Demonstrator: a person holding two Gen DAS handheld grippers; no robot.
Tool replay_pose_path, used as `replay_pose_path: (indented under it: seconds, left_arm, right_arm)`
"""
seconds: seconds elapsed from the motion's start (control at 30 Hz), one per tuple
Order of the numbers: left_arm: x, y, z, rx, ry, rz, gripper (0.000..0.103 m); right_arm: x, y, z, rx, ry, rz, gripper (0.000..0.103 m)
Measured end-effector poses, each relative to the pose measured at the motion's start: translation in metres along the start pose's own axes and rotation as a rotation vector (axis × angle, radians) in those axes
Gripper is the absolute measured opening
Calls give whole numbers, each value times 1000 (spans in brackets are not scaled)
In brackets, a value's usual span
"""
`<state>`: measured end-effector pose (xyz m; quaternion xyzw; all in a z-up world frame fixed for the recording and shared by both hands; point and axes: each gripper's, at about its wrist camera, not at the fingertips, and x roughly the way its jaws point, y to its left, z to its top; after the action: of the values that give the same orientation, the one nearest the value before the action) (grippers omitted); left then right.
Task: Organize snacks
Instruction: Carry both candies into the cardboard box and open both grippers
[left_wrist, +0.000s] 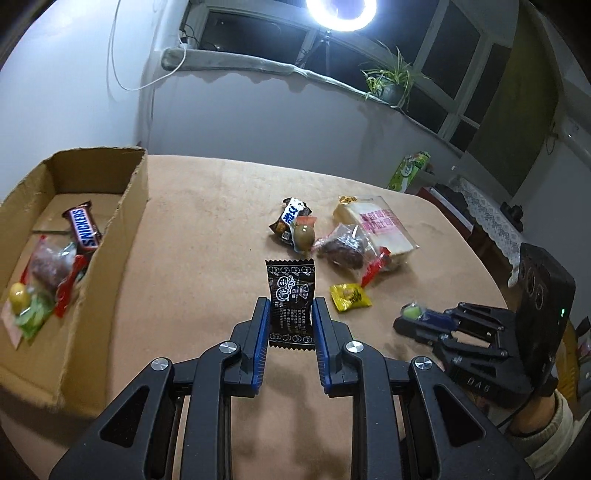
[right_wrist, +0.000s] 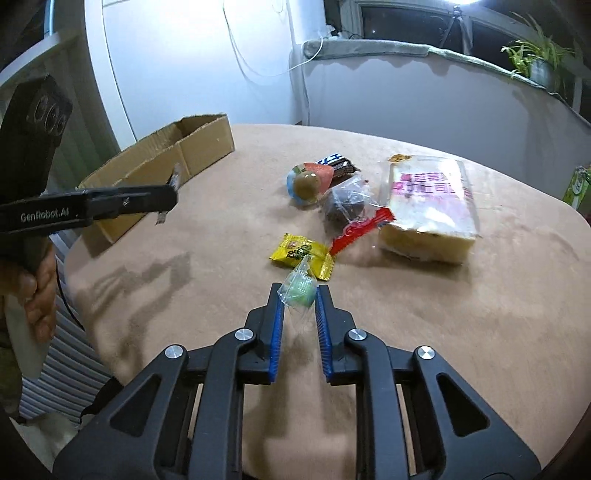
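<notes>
Holding: left fingers (left_wrist: 290, 312) clamp one black sachet (left_wrist: 290, 295) | right fingers (right_wrist: 299, 295) clamp one green candy (right_wrist: 300, 291) | table: five snacks

A cardboard box (left_wrist: 74, 236) is set at the left edge of the worktop (left_wrist: 207, 236), with a chocolate bar (left_wrist: 84, 228) lying inside it. A bread packet (left_wrist: 376, 229) is placed well to its right, with a small candy (left_wrist: 350, 297) lying in front of it.
</notes>
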<state>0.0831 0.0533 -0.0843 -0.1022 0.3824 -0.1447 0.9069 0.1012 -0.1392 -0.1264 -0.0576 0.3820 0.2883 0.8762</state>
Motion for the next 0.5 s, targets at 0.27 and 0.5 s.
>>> replay_pose_path:
  seconds: [0.27, 0.5]
  left_arm:
    - [-29, -16, -3, 28, -53, 5, 21]
    - [-50, -20, -2, 40, -99, 15, 21]
  right_arm:
    - [-38, -7, 5, 33, -97, -17, 18]
    - [-58, -1, 13, 18, -145, -32, 18]
